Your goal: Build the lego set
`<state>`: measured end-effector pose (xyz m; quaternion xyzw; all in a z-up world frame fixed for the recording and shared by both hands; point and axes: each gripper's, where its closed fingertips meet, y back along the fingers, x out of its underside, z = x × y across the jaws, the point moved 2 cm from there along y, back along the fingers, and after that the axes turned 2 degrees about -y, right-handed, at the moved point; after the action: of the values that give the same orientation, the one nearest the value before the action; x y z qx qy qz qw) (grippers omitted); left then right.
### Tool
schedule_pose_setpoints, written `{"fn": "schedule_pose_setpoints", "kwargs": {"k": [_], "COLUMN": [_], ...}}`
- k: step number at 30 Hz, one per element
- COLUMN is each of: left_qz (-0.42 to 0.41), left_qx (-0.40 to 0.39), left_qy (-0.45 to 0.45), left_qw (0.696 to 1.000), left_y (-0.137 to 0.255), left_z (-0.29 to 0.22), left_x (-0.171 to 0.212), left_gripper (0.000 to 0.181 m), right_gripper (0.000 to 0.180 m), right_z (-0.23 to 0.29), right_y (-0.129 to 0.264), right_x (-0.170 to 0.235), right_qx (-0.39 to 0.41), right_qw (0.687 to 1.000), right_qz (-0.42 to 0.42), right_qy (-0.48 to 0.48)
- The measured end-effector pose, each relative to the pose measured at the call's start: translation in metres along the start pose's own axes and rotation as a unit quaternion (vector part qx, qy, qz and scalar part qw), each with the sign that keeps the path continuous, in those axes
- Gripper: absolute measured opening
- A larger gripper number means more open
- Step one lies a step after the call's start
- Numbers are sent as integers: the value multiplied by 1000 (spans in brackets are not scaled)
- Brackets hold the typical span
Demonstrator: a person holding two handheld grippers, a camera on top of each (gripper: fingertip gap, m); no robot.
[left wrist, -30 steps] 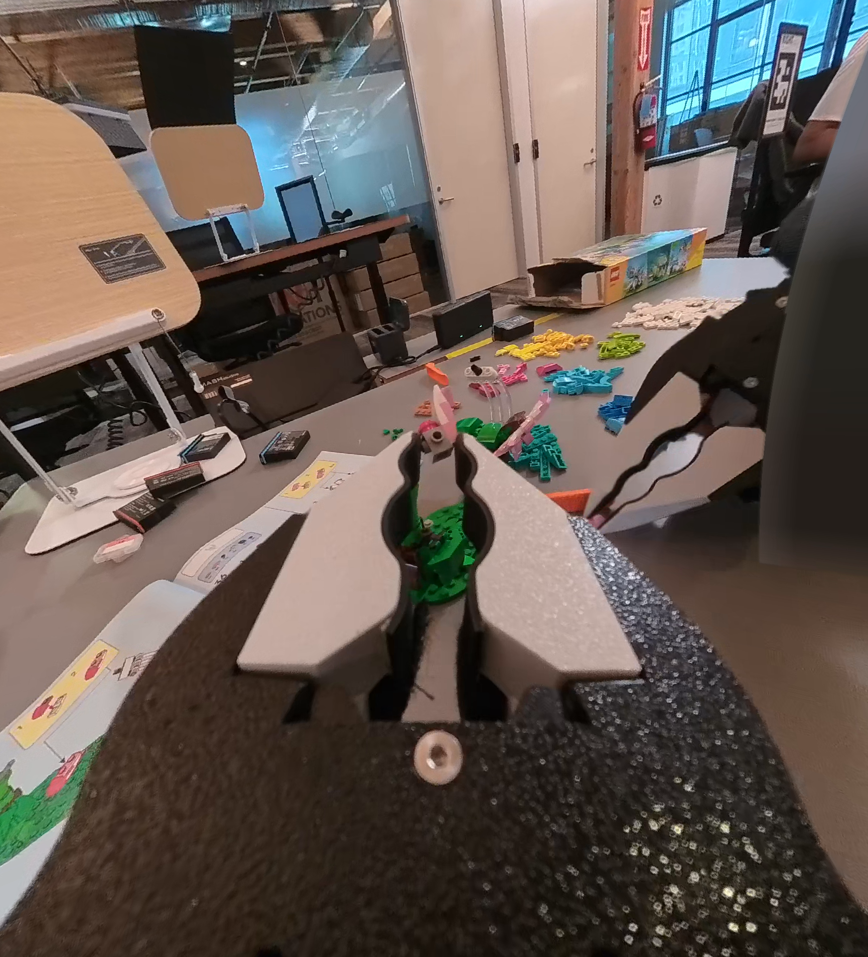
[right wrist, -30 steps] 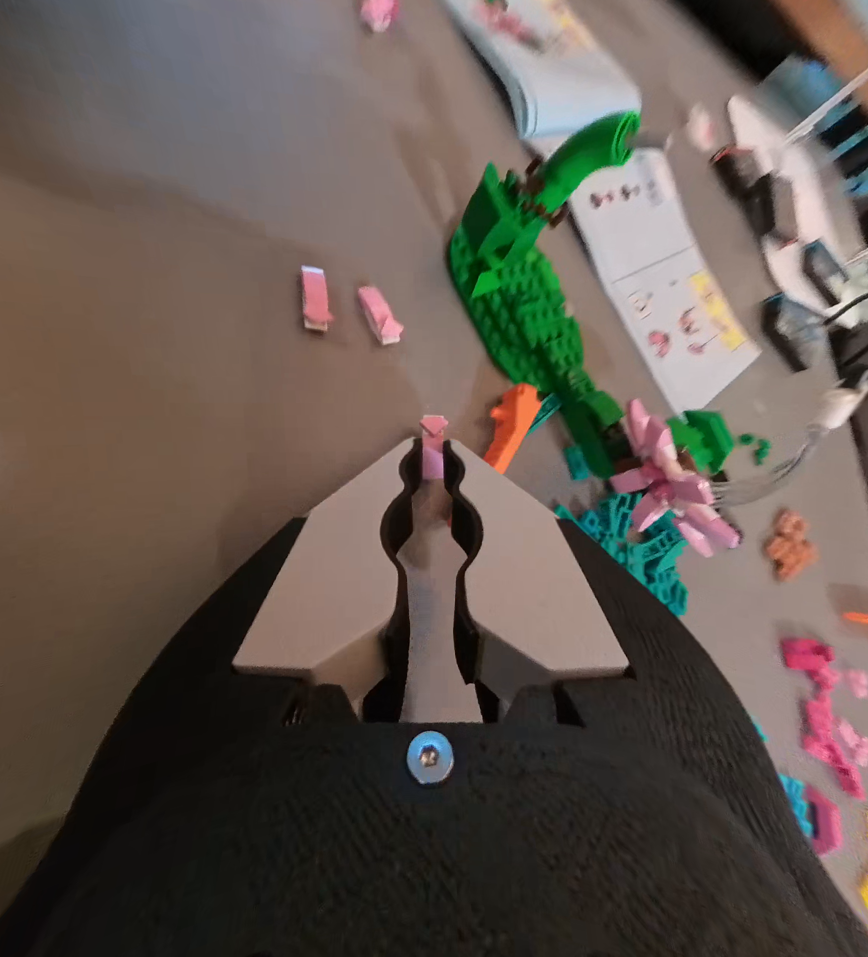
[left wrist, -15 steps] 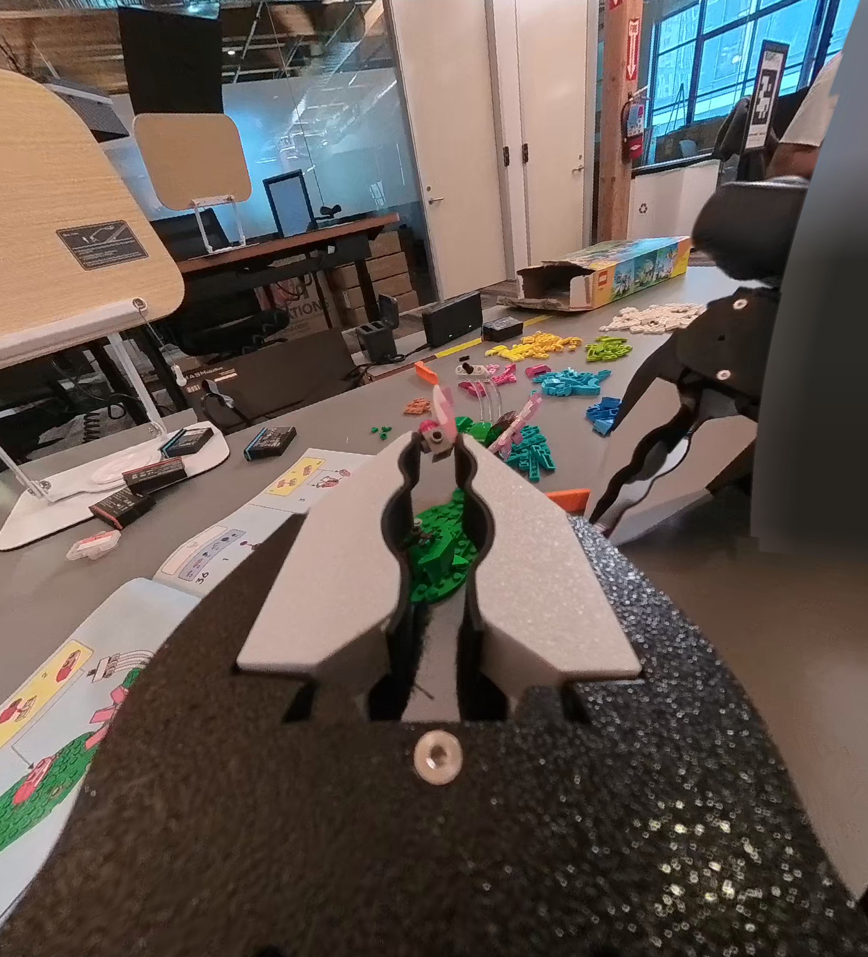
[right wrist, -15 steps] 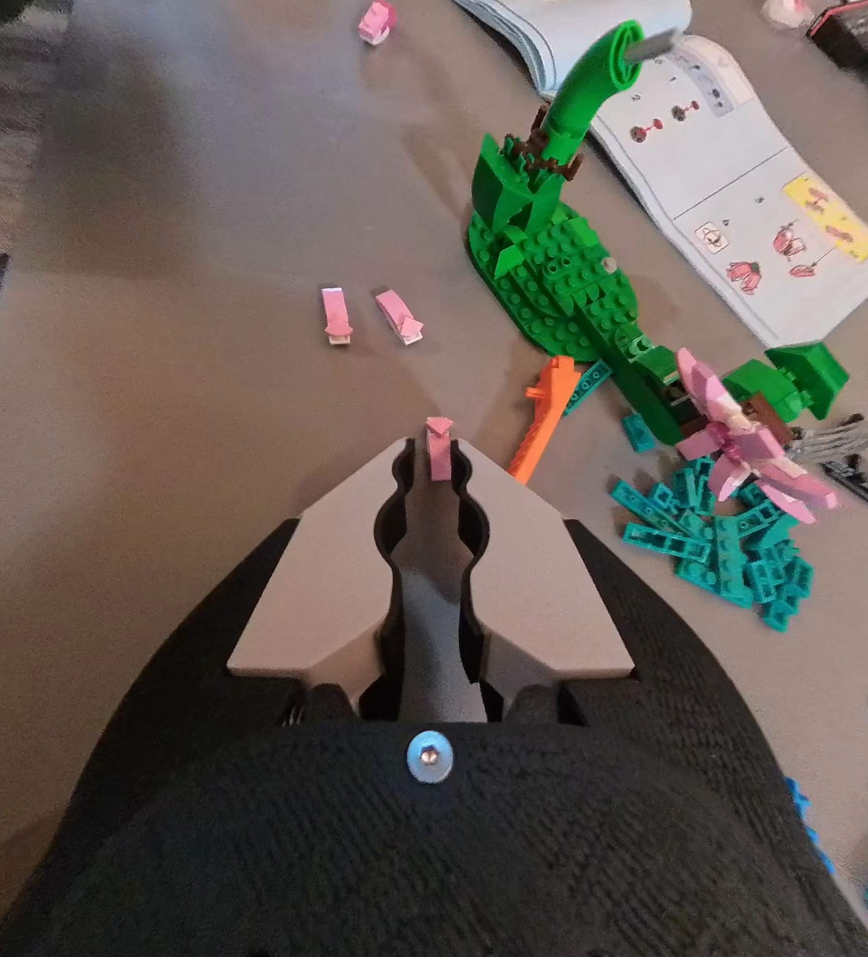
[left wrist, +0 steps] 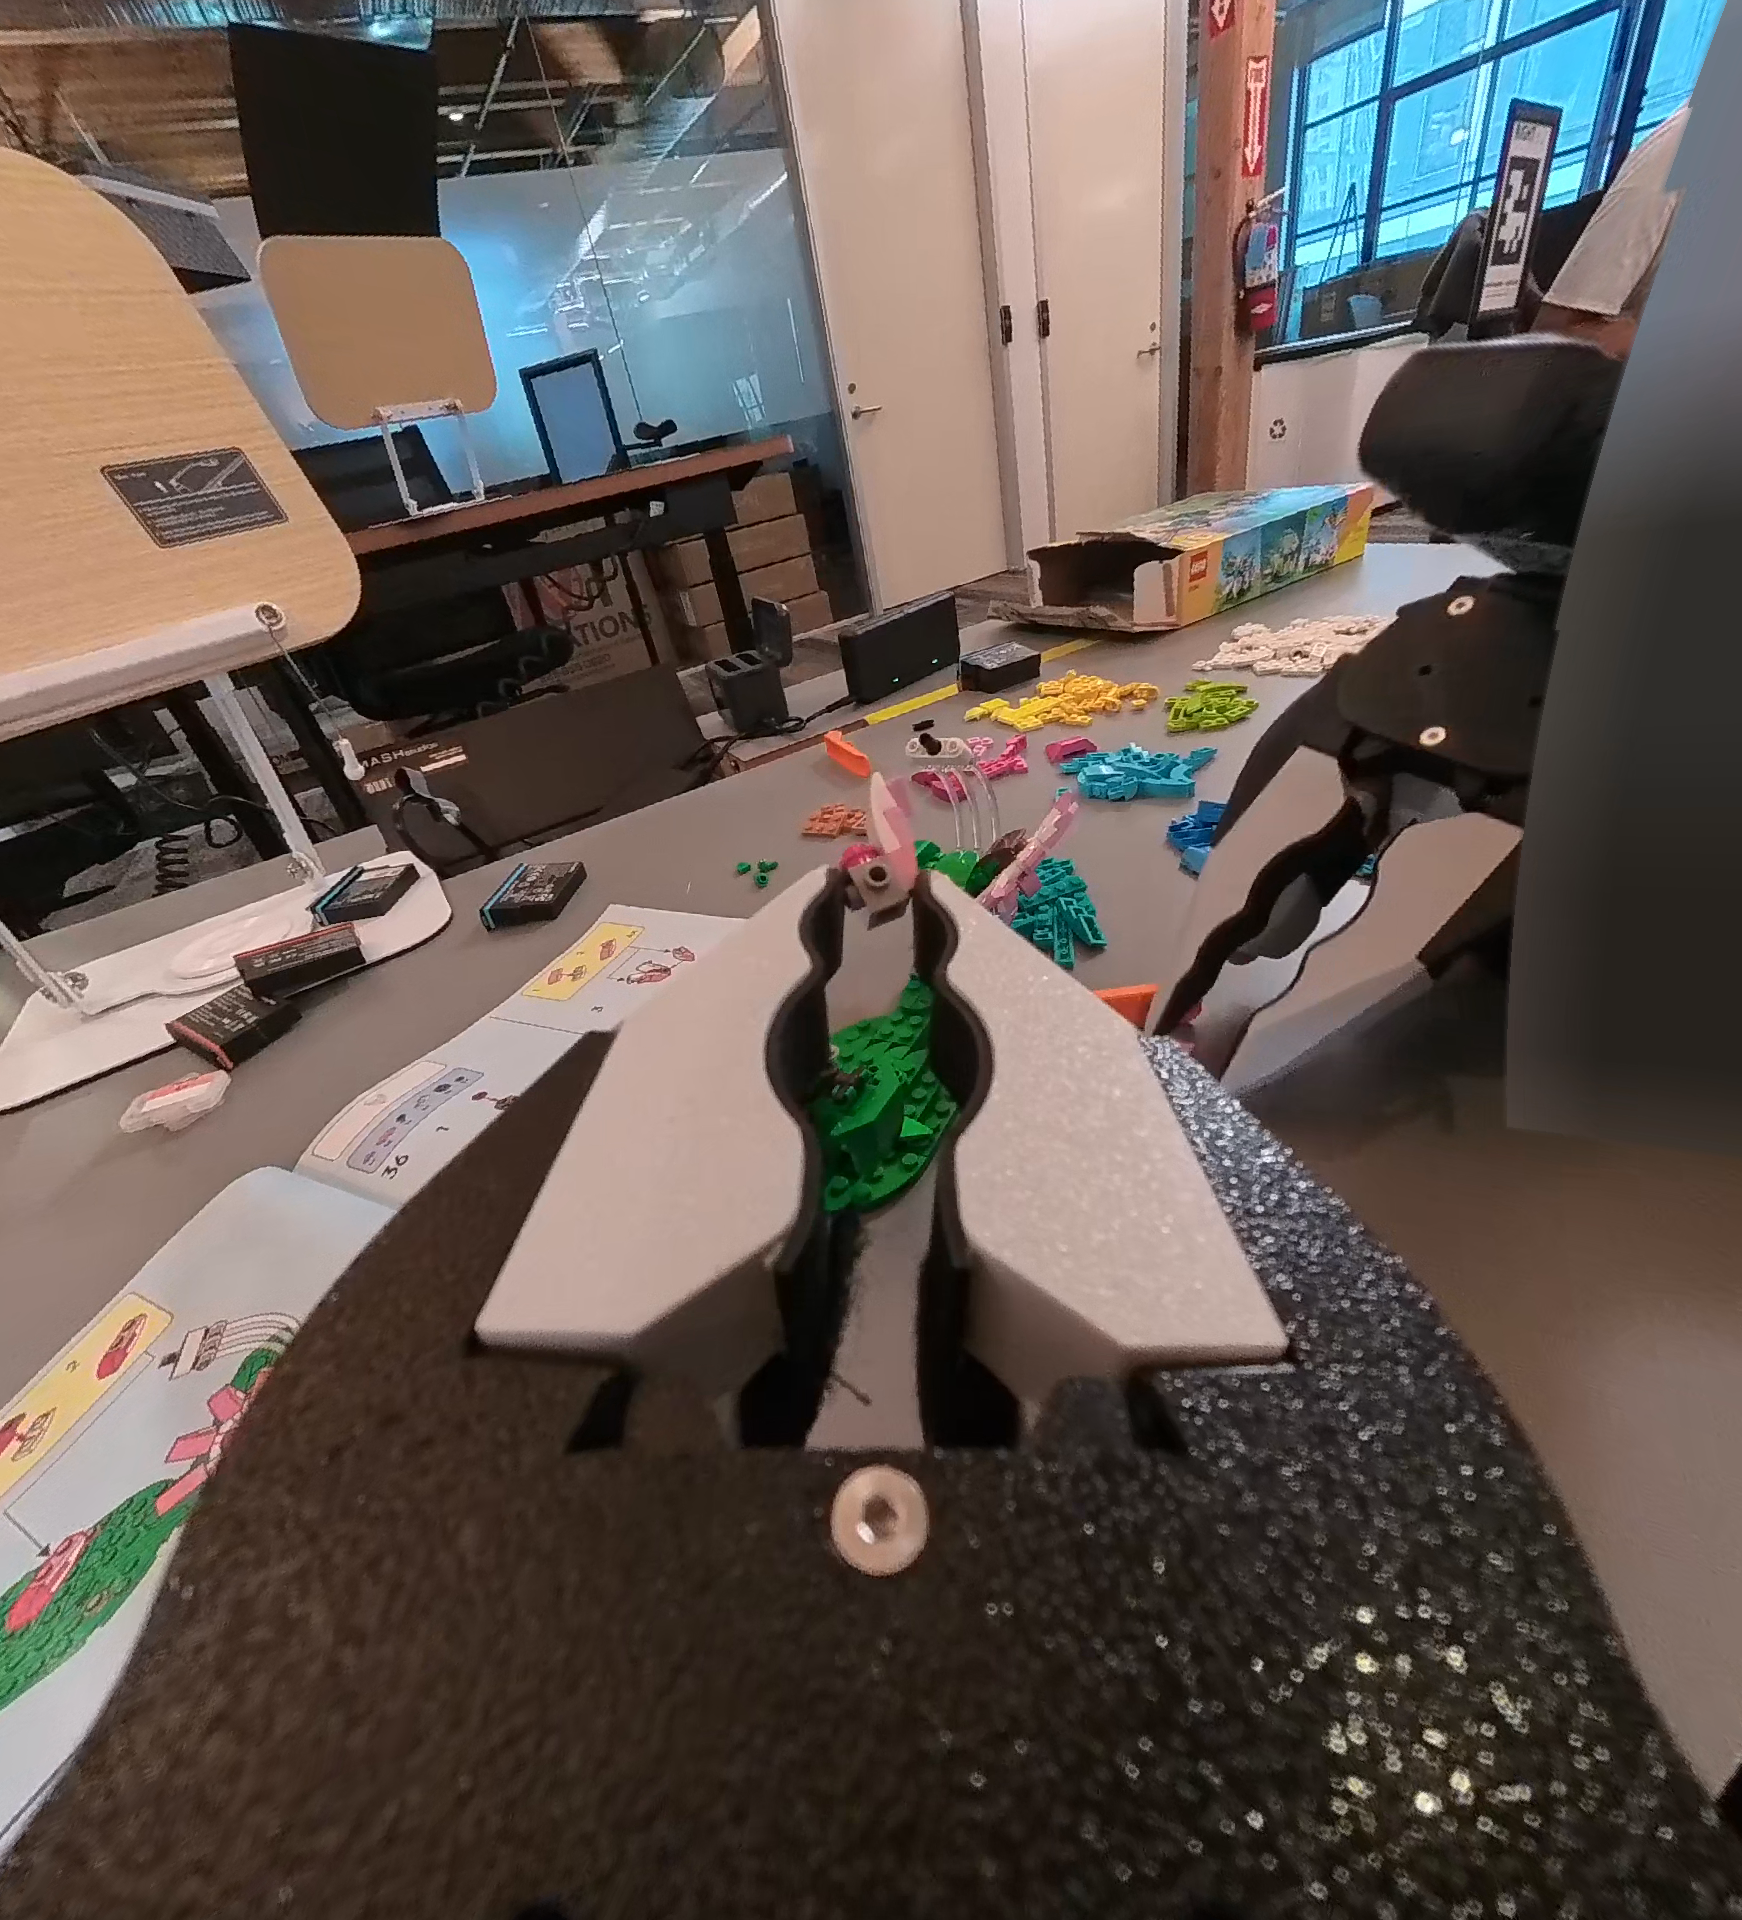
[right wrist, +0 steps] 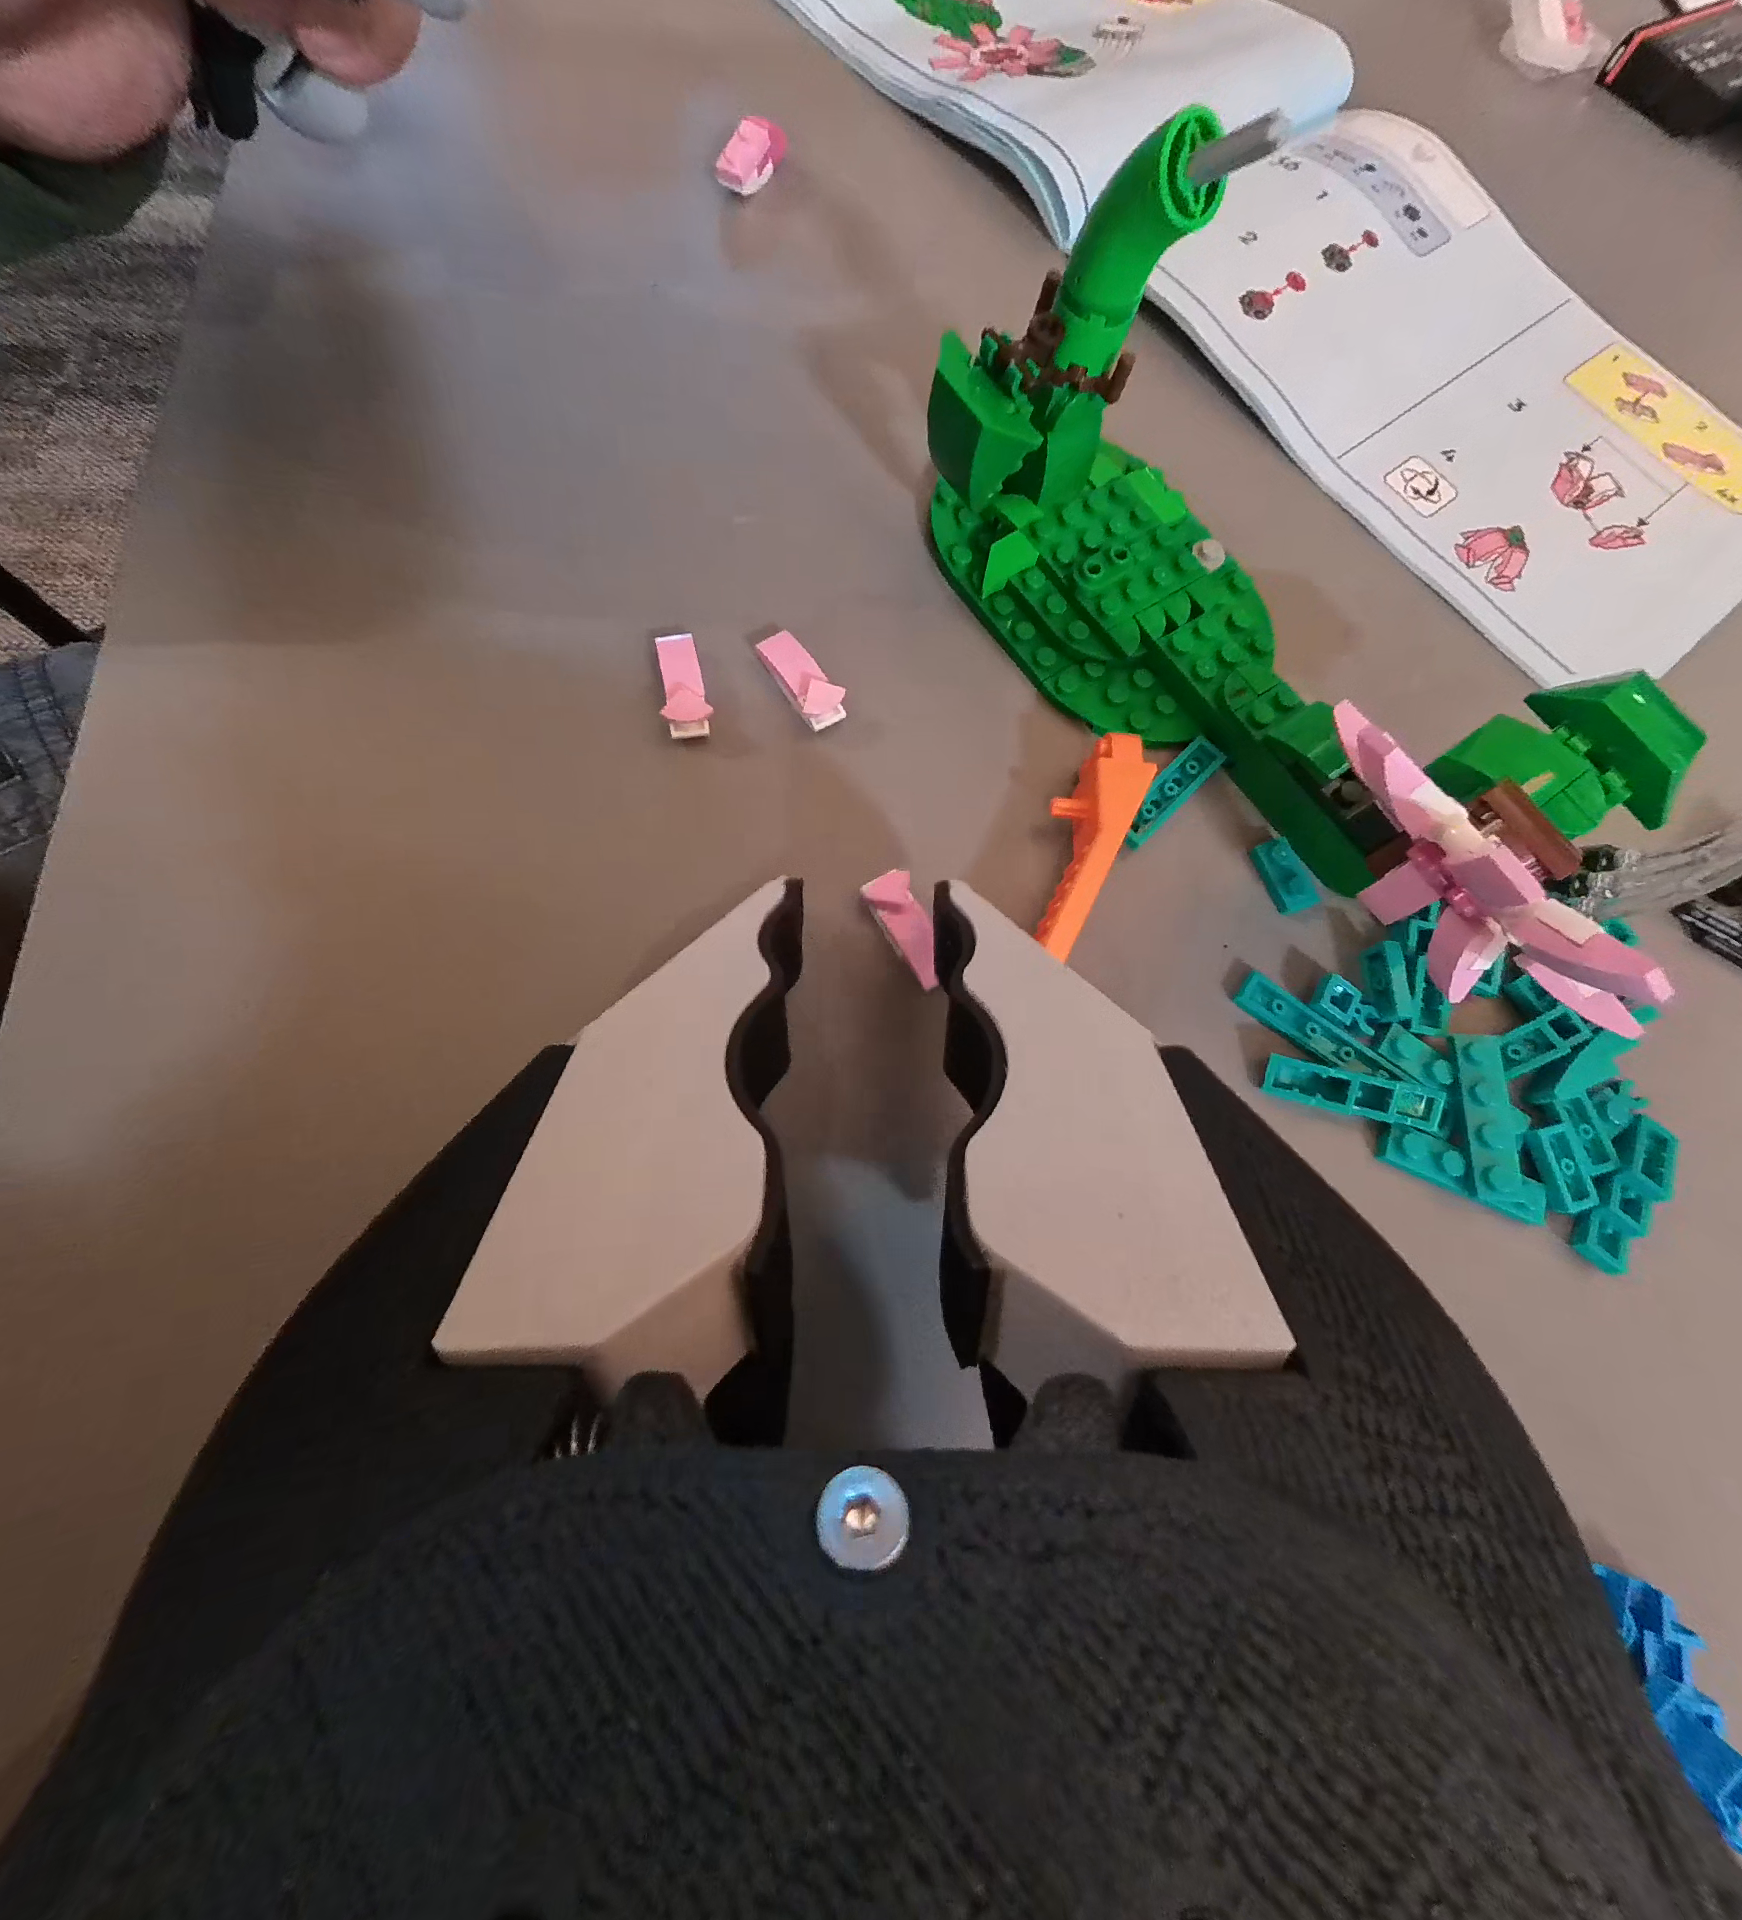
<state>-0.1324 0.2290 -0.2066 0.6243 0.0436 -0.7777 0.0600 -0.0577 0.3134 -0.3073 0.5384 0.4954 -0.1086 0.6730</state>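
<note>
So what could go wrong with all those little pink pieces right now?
The right gripper has opened, and its pink petal piece only leans on one finger, so it may drop and bounce off. The left gripper pinches the small grey and pink assembly by its very tip; it could twist loose. Two pink petals lie loose nearby and could get knocked.

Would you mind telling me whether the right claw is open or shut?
Open: the right claw has a clear gap, the pink piece loose against one finger.
</note>
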Motion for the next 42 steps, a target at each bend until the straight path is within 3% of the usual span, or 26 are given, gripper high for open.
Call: {"fn": "schedule_pose_setpoints", "kwargs": {"k": [23, 42], "left_qz": [-7, -39], "left_qx": [-3, -19], "left_qy": [-2, -6], "left_qw": [1000, 999], "left_y": [1, 4], "left_z": [0, 2], "left_x": [-1, -7], "left_gripper": [11, 11], "right_gripper": [19, 18], "right_z": [-9, -8], "right_y": [18, 18], "right_x": [-43, -43], "right_qx": [59, 59], "right_qw": [986, 985], "right_qz": [-157, -159], "right_qy": [23, 32]}}
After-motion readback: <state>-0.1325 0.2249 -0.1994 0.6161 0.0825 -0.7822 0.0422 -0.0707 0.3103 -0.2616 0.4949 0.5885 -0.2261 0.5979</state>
